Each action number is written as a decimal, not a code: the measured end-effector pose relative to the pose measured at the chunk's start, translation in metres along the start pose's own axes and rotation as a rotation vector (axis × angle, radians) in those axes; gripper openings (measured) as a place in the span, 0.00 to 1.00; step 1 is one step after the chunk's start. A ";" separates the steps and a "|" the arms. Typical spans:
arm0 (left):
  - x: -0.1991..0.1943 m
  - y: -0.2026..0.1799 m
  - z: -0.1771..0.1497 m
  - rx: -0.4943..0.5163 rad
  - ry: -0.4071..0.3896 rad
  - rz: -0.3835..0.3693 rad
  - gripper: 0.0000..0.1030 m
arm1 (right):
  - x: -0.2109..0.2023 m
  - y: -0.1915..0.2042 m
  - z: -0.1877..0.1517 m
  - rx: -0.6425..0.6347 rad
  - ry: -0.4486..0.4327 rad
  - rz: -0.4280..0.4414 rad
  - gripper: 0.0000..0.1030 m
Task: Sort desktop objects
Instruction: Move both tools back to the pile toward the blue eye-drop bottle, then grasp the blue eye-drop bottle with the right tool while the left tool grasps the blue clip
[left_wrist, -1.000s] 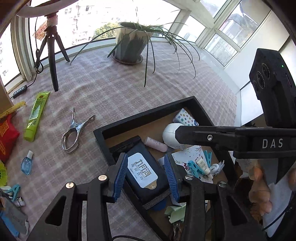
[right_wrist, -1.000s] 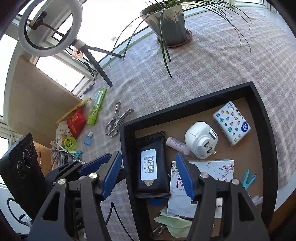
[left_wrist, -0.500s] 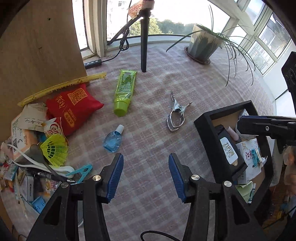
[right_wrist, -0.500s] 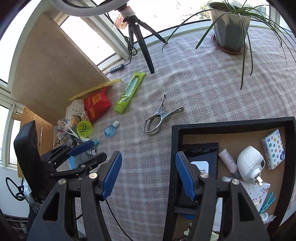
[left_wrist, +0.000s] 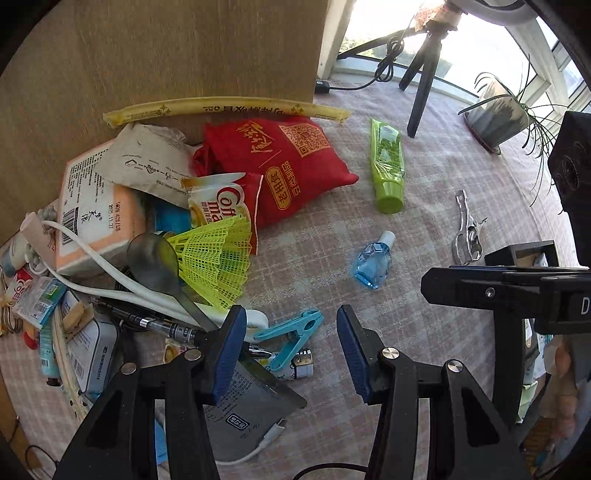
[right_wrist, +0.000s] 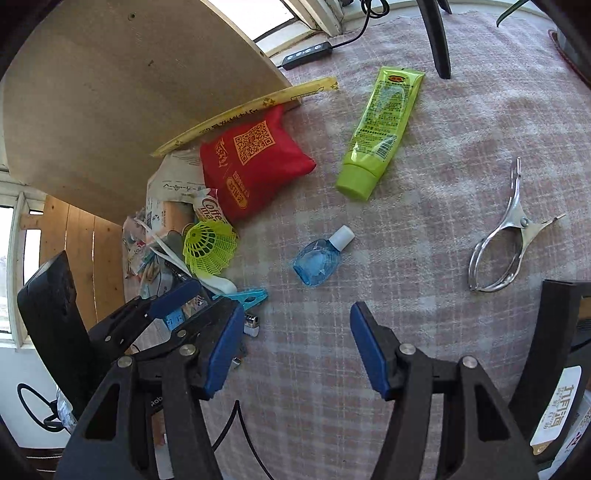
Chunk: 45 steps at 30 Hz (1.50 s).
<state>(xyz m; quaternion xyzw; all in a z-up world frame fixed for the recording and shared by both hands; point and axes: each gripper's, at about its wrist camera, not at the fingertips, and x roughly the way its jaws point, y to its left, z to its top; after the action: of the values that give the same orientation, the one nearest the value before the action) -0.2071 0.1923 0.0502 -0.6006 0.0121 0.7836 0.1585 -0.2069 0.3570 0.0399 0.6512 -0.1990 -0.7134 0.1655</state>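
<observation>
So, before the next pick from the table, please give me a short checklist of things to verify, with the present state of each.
1. Left gripper open and holding nothing: ok.
2. Right gripper open and holding nothing: ok.
3. Small clear blue bottle with white cap lies apart from other items, free to grasp: ok.
4. Turquoise plastic clothespin free of clutter: not ok, it rests against the pile.
5. Lime green squeeze tube lies alone on the checked cloth: ok.
6. Room left in the black tray: cannot tell.

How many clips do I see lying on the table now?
2: a blue plastic clothespin at the edge of the clutter pile, just ahead of the left gripper, and a metal spring clip alone on the cloth near the black tray. The pile may hide more.
</observation>
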 end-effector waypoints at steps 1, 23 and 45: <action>0.002 0.002 0.000 -0.003 0.005 -0.008 0.47 | 0.006 0.002 0.003 0.001 0.007 -0.007 0.56; 0.013 -0.019 -0.018 0.106 0.028 -0.014 0.38 | 0.056 0.013 0.029 -0.057 0.055 -0.218 0.50; 0.023 -0.043 -0.006 0.174 0.021 -0.008 0.46 | 0.026 -0.002 0.028 -0.180 0.057 -0.311 0.33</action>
<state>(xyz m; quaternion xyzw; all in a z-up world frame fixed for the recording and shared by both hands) -0.1957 0.2377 0.0341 -0.5927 0.0794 0.7726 0.2132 -0.2369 0.3473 0.0186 0.6767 -0.0262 -0.7265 0.1165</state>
